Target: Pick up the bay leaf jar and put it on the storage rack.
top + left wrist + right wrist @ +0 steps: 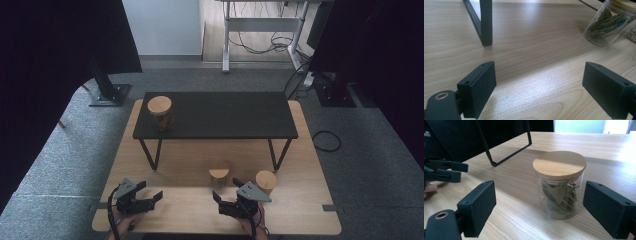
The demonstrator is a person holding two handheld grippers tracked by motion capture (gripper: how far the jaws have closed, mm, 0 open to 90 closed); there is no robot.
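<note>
A low black rectangular shelf on thin metal legs (215, 115) stands across the light wooden table (310, 165). At its nine o'clock end sits a glass jar with a round wooden lid (160, 112). A third wooden-lidded jar (265, 181) stands at about five o'clock of the shelf, on the tabletop. Grey carpet (370, 165) surrounds the table.

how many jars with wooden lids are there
3. One jar stands on the left end of the black shelf. A second jar, holding leaves, stands on the table just ahead of the right gripper. A third jar stands right of that gripper.
</note>
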